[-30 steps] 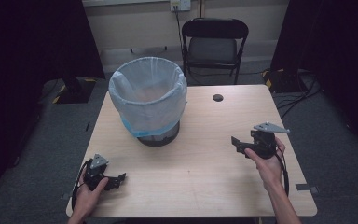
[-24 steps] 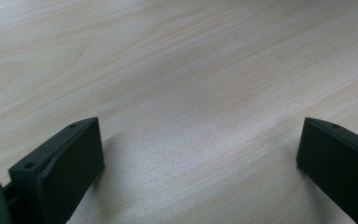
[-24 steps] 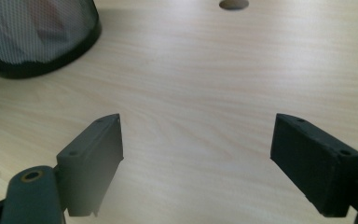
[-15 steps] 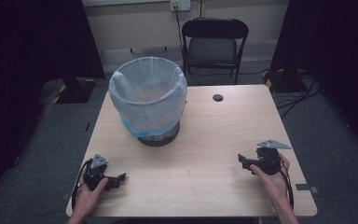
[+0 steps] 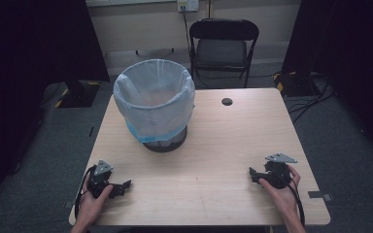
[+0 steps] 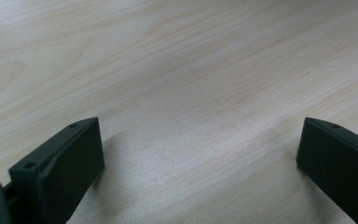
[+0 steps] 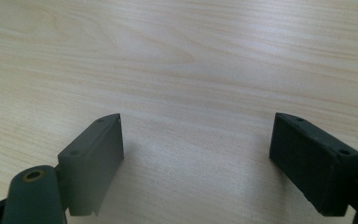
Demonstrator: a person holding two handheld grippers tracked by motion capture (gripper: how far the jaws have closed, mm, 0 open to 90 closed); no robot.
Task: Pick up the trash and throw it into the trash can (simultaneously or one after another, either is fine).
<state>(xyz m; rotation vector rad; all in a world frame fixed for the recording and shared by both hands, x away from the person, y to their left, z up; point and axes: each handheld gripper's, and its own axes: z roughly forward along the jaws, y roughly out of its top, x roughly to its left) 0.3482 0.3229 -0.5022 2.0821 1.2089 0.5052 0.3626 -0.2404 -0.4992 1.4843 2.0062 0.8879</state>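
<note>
The left tool (image 5: 124,185) rests at the near left corner of the wooden counter (image 5: 233,141), jaws spread wide over bare wood. The right tool (image 5: 253,175) sits near the right edge, jaws equally wide, holding nothing. A lined bin (image 5: 154,105) stands toward the counter's far left, well apart from both.

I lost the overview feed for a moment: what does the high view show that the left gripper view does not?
High view alone: the round bin lined with a pale blue bag, the black folding chair, the small dark hole in the tabletop, both hands and the right gripper. Left gripper view alone: its two black jaws close up, wide apart, nothing between them. Shared: the light wooden table.
</note>
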